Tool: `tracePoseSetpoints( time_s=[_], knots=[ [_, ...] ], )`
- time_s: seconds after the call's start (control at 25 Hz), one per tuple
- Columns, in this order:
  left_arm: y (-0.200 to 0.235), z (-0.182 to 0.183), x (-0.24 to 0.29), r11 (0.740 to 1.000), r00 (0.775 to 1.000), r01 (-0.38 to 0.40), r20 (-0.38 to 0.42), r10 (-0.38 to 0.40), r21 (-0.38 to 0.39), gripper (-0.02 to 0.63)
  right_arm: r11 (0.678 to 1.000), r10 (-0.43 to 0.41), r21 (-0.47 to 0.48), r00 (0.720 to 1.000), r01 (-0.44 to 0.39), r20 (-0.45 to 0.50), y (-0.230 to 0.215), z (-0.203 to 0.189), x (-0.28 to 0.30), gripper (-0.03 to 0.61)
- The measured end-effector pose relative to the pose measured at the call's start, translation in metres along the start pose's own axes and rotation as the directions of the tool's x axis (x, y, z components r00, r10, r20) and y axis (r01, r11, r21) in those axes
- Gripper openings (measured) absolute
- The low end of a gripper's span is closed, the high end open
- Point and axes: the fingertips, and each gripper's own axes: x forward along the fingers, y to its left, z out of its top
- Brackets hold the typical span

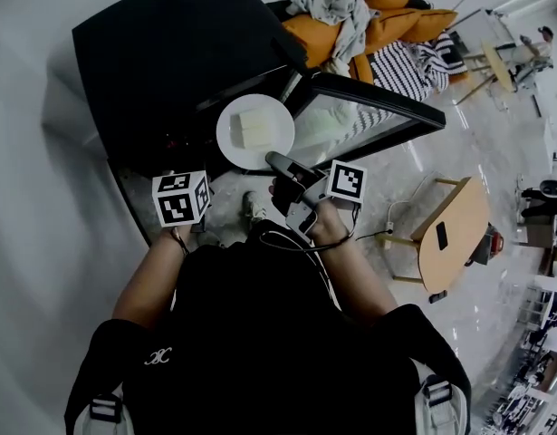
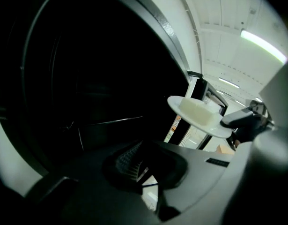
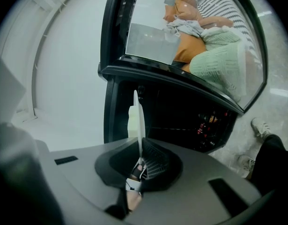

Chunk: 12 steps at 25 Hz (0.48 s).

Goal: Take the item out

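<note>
A white plate [image 1: 255, 132] carries a pale rectangular block [image 1: 253, 127]. It hangs just in front of the open black oven [image 1: 169, 53], between the oven body and the swung-out glass door [image 1: 369, 107]. My right gripper [image 1: 276, 163] is shut on the plate's near rim. In the right gripper view the plate [image 3: 137, 118] shows edge-on between the jaws of the right gripper [image 3: 139, 165]. My left gripper [image 2: 143, 170] sits at the oven's dark opening with its jaws together and nothing in them. Its marker cube [image 1: 180, 198] shows at the left. From there the plate [image 2: 200, 121] floats to the right.
A sofa with orange cushions and heaped clothes [image 1: 369, 25] stands behind the oven door. A round wooden side table [image 1: 455, 234] is on the floor to the right, with a cable [image 1: 391, 229] beside it. The person's shoe [image 1: 254, 208] is below the plate.
</note>
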Motion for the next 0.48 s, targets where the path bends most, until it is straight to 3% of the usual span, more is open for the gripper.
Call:
tracePoseSetpoints(
  time_s=[0.24,0.48],
  knots=[
    [-0.018,0.003,-0.040,0.999,0.999,0.033,0.022,-0.033,0.028,0.009,1.000,0.004,0.011,1.000,-0.004,0.022,0.007,-0.028,-0.017,0.025],
    [-0.020,-0.006,-0.038,0.999,0.999,0.047,0.020,-0.048,0.016,0.009,0.999,-0.017,0.034,0.999,0.015,0.045,-0.006,-0.034,-0.026,0.025]
  ],
)
